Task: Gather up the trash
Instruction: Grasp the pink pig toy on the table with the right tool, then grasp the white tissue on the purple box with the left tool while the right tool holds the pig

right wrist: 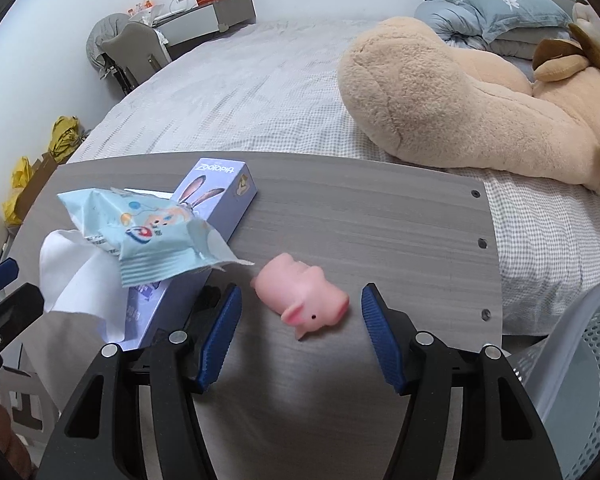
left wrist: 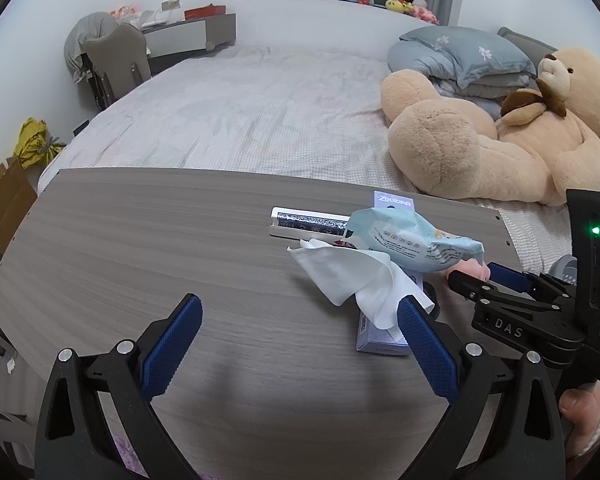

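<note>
A crumpled white tissue [left wrist: 348, 270] and a light blue torn wrapper [left wrist: 412, 240] lie on a purple Zootopia box [left wrist: 384, 340] on the grey wooden table [left wrist: 140, 240]. My left gripper [left wrist: 300, 320] is open and empty, just left of the tissue. In the right wrist view the wrapper [right wrist: 148, 232], the tissue [right wrist: 76, 280] and the box [right wrist: 220, 192] sit to the left. A pink toy pig [right wrist: 304, 300] lies on the table [right wrist: 380, 220] just beyond my open right gripper [right wrist: 298, 308]. The right gripper also shows in the left wrist view [left wrist: 478, 274].
A card deck box [left wrist: 308, 226] lies behind the wrapper. A grey perforated basket [right wrist: 580, 380] stands at the table's right side. Beyond the table is a bed [left wrist: 260, 112] with a big teddy bear [left wrist: 500, 136] and pillows.
</note>
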Demonstrator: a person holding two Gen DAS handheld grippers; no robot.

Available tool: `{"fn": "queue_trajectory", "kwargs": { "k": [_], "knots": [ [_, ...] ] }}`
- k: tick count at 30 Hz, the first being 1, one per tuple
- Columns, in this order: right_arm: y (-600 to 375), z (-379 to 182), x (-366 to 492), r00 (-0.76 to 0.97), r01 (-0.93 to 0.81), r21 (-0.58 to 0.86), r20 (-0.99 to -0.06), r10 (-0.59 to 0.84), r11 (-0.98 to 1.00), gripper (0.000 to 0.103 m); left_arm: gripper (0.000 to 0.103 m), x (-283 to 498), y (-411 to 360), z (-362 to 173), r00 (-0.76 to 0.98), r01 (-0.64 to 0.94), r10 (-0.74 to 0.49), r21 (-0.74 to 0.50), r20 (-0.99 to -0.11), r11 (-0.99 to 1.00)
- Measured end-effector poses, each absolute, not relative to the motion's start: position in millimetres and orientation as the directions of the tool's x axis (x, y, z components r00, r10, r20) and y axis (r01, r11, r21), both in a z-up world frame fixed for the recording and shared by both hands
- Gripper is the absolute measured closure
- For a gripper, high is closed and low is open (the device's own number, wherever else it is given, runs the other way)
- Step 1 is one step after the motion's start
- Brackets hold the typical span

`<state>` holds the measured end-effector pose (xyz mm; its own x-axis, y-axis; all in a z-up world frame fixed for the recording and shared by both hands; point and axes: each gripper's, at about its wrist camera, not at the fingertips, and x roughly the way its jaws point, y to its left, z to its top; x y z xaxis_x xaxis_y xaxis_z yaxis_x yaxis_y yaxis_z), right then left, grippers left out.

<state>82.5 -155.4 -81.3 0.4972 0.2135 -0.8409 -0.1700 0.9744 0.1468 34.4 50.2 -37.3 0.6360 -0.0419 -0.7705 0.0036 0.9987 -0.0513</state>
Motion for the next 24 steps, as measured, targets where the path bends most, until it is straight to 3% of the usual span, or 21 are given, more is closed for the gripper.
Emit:
{"fn": "queue_trajectory", "kwargs": {
  "k": [4, 7, 24],
  "knots": [
    [-150.0, -84.0, 87.6, 0.497, -0.175, 0.134, -0.843, 0.205, 0.975, 0.044, 0.007, 35.8, 52.2, -38.1, 0.633, 0.001, -0.041, -0.052, -0.773, 0.999],
    [-147.3, -85.5, 89.3, 0.496, -0.184, 0.121, -0.846, 0.198, 0.976, 0.052, 0.007, 35.8, 52.7, -38.1, 0.633, 0.001, -0.042, -0.054, -0.773, 0.999],
    [-174.0, -68.3, 51.7, 0.543, -0.095, 0.183, -0.814, 0.205, 0.979, 0.052, 0.007, 29.6, 45.2, -32.5, 0.637, 0.036, -0.071, -0.063, -0.768, 0.997]
  ]
}}
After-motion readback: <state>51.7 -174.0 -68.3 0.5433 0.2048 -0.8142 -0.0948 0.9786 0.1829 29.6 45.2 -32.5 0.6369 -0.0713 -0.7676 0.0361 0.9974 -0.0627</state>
